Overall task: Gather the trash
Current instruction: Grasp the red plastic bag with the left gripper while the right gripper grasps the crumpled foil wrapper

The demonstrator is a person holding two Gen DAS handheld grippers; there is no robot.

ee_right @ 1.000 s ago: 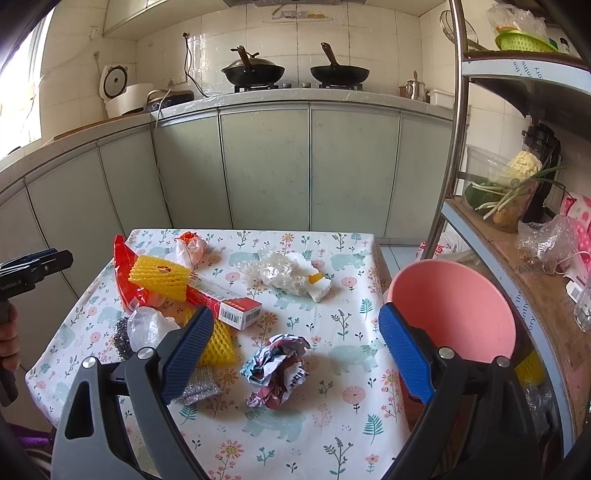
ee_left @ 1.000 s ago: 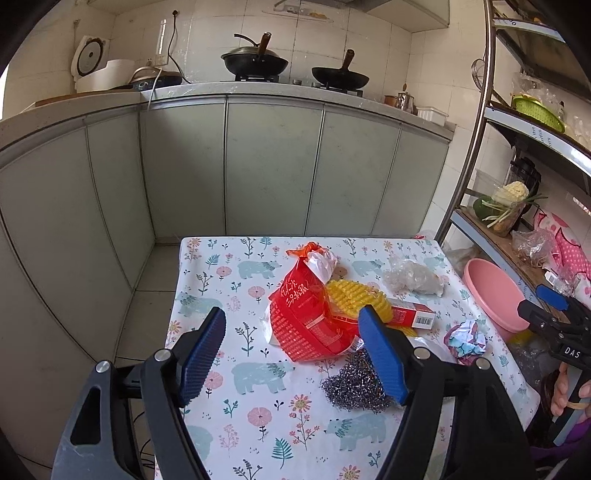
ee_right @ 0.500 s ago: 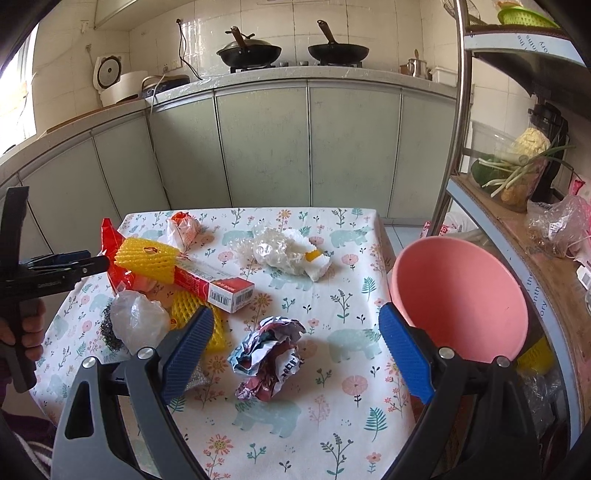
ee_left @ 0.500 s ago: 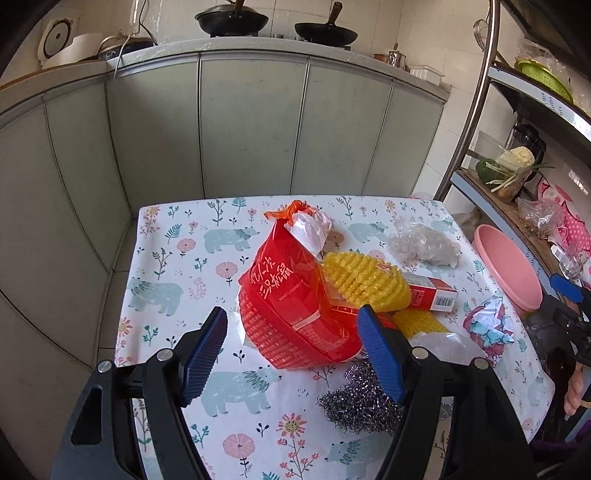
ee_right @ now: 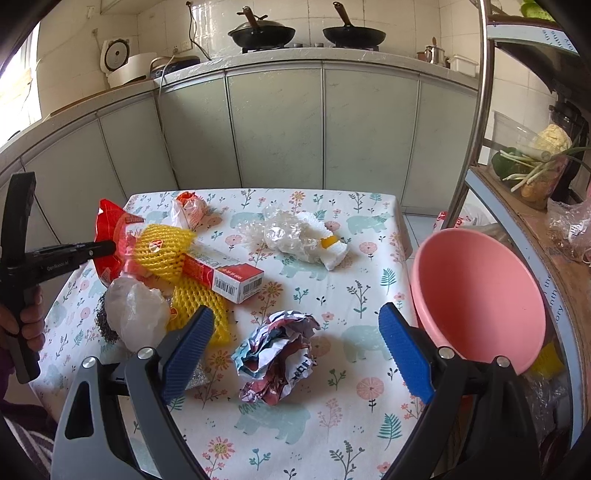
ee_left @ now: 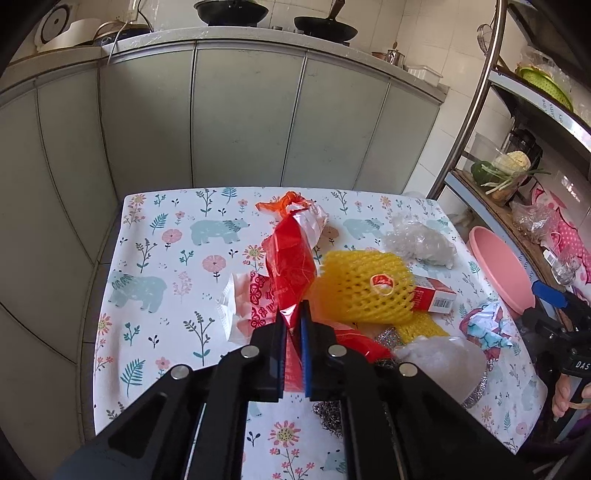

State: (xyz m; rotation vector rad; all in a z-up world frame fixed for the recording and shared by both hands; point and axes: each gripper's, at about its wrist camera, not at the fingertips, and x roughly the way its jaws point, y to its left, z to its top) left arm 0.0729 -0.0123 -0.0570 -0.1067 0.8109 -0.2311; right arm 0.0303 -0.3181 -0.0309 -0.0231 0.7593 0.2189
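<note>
Both grippers over table (ee_right: 369, 229): my left gripper (ee_left: 293, 314) just closed, clamped on red bag (ee_left: 291, 266) beside yellow net (ee_left: 364, 286). Right gripper (ee_right: 295, 350) jaws apart, hovering over crumpled wrapper (ee_right: 279, 354).

two yellow foam fruit nets (ee_right: 162, 254) are seen | one red plastic bag (ee_left: 291, 258) | one red carton (ee_right: 225, 275) | one crumpled printed wrapper (ee_right: 277, 354) | one pink basin (ee_right: 476, 302) | two black pans (ee_right: 262, 33) are counted on the stove | one steel scourer (ee_left: 328, 410)
</note>
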